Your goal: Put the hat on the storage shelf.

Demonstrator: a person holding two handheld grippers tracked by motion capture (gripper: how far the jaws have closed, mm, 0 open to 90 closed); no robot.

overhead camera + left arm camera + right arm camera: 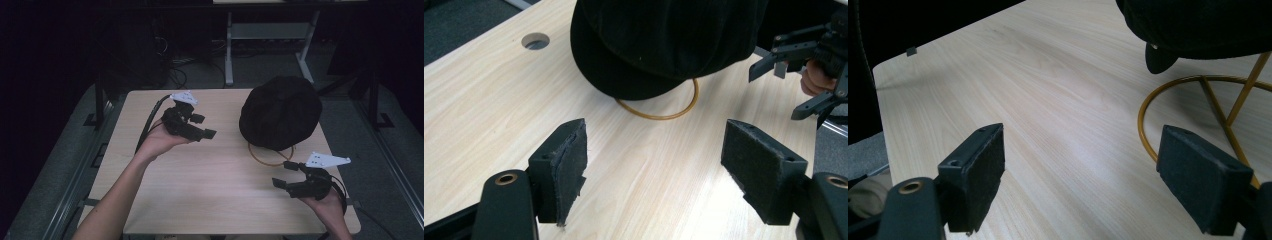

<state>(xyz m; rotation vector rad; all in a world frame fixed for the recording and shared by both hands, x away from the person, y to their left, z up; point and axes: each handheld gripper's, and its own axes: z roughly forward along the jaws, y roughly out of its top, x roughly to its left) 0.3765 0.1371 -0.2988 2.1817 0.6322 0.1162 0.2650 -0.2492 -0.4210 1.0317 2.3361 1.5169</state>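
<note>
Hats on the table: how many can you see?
1. The black hat sits on a gold wire stand at the table's far right, between the two open hand-held grippers. Anything under it is hidden.

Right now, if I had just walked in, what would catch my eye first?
Probably the big black fabric cap, perched on a thin gold wire stand at the far right of the pale wooden table. Next, the two black hand-held grippers with jaws apart: the left gripper beside the cap, the right gripper just in front of the stand.
</note>
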